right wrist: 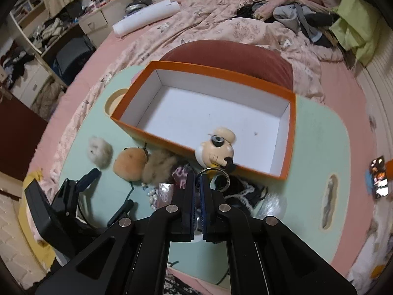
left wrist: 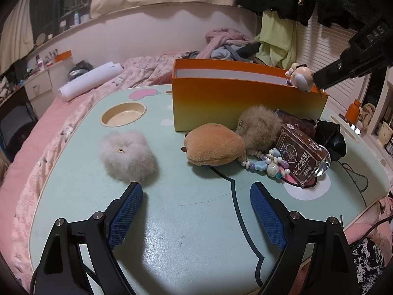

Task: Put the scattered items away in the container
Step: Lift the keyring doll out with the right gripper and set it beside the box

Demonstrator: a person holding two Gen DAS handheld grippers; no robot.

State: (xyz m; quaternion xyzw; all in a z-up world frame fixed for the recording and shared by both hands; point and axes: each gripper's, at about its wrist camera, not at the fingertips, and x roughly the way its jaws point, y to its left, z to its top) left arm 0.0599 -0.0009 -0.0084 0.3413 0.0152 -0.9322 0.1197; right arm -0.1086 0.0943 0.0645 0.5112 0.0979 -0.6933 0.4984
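a mint green lap table [left wrist: 196, 221] stood on a pink bed [right wrist: 339, 86], with an orange box [right wrist: 291, 132] at its far side, white inside and holding nothing yet. the right gripper [right wrist: 196, 184] was clenched on the metal ring of a cartoon figure keychain [right wrist: 217, 147], which hung over the box's near wall, at about 12 o'clock from the fingertips. the left gripper [left wrist: 196, 194] hovered low over the table with its blue pads spread apart, grasping nothing. at its 11 o'clock lay a white fluffy pom-pom [left wrist: 127, 154]. at 1 o'clock, just in front of the box, a tan plush toy [left wrist: 213, 147] touched a beige fluffy ball [left wrist: 260, 127], a beaded strap [left wrist: 267, 162] and a brown card box [left wrist: 302, 157].
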